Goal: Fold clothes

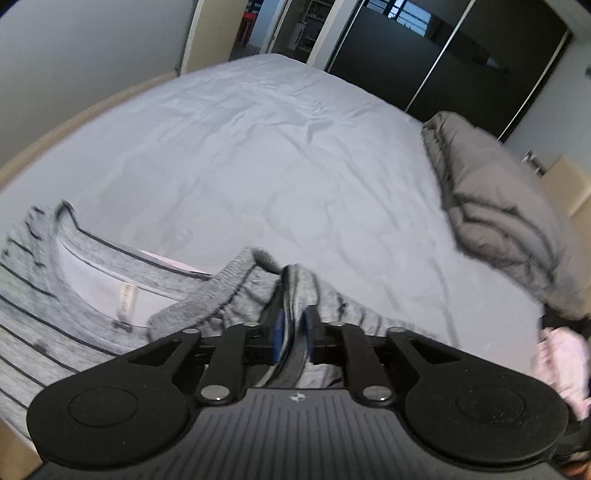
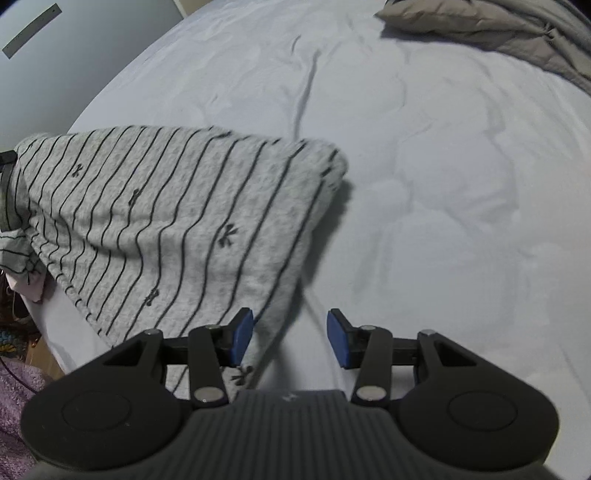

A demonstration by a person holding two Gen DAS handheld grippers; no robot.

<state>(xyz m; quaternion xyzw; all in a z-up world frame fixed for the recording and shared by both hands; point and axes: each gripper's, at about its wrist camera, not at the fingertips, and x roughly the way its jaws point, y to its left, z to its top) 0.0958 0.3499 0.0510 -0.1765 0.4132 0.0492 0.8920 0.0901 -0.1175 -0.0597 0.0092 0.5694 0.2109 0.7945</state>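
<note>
A grey knit top with thin dark stripes [image 1: 44,317] lies on the pale bed sheet [image 1: 258,155], its neckline and inner label showing at the left. My left gripper [image 1: 294,332] is shut on a bunched fold of that top, the cloth pinched between the blue pads. In the right wrist view the same striped top [image 2: 155,221] spreads over the sheet [image 2: 443,184] to the left. My right gripper [image 2: 290,338] stands open, its left pad touching the cloth's edge, nothing held between the fingers.
A folded grey duvet [image 1: 498,206] lies along the bed's right side, seen also as the duvet [image 2: 498,29] at the top right. Pink clothing [image 1: 561,365] sits near the right edge. A purple fabric [image 2: 14,398] lies on the floor at left. Dark wardrobe doors [image 1: 424,55] stand behind the bed.
</note>
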